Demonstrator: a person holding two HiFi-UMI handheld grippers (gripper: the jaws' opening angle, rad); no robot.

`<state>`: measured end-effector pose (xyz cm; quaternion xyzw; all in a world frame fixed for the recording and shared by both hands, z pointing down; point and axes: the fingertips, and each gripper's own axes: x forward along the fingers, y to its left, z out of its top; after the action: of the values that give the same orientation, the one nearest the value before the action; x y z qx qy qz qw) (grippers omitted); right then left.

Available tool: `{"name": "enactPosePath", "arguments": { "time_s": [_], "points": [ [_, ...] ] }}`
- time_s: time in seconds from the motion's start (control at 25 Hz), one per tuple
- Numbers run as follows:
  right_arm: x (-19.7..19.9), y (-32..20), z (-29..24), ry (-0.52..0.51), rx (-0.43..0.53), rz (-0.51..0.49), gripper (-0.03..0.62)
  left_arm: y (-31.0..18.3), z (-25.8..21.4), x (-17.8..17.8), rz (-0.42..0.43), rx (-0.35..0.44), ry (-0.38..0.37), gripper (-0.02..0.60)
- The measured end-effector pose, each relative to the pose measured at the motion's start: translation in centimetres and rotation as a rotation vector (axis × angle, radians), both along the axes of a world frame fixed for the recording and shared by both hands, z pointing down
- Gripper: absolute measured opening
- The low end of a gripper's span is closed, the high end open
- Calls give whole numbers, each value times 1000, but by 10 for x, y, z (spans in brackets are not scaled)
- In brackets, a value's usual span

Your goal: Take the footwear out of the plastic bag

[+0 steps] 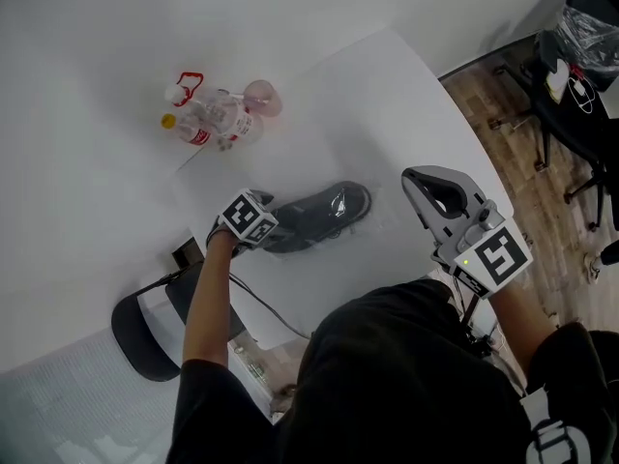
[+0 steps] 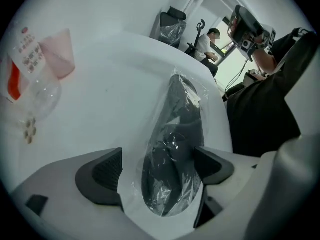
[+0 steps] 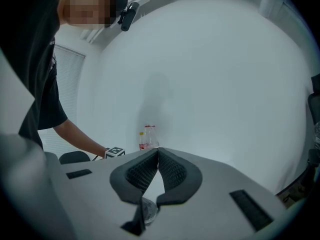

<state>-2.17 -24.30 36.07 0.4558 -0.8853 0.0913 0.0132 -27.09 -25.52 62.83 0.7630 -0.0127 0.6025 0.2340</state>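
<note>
Dark-shirted torso fills the lower head view. White table carries black footwear, mid-table, inside clear plastic bag. Left gripper: jaws wide, straddling one end of the bagged shoe, pads not pressing. Right gripper: jaws together, empty, raised to one side. Step: first grasp, judged. Next: close left on bag, bring right to its opening.

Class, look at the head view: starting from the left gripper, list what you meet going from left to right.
left gripper → black shoe in its plastic bag → right gripper → black office chair on the wooden floor
</note>
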Motion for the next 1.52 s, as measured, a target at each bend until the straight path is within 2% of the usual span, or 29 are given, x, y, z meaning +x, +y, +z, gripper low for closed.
{"name": "enactPosePath", "arguments": {
  "time_s": [0.12, 0.28, 0.48, 0.6, 0.68, 0.92, 1.04, 1.28, 1.4, 1.52],
  "points": [
    [8, -7, 5, -3, -15, 15, 18, 15, 1, 8, 25, -23, 6, 443],
    [7, -13, 11, -8, -26, 7, 18, 39, 0, 17, 53, -9, 14, 443],
    [-4, -11, 14, -18, -26, -23, 18, 73, -2, 31, 16, -56, 8, 430],
    [-6, -10, 10, -24, -22, -28, 18, 84, -8, 40, -53, -130, 55, 266],
    [-3, -8, 9, -16, -19, -29, 18, 84, -15, 44, -87, -141, 104, 225],
    [12, 7, 1, 21, 10, -26, 18, 69, -50, 50, -64, 25, 223, 202],
    [21, 13, 1, 51, -5, -71, 18, 53, -75, 56, -47, 122, 299, 199],
    [42, 16, -16, 114, 10, -166, 20, 18, -131, 56, -47, 338, 364, 199],
    [54, 17, -35, 119, 36, -167, 20, 11, -159, 61, -20, 453, 406, 199],
    [53, 22, -51, 113, 54, -229, 20, 7, -187, 69, 9, 554, 444, 199]
  ]
}}
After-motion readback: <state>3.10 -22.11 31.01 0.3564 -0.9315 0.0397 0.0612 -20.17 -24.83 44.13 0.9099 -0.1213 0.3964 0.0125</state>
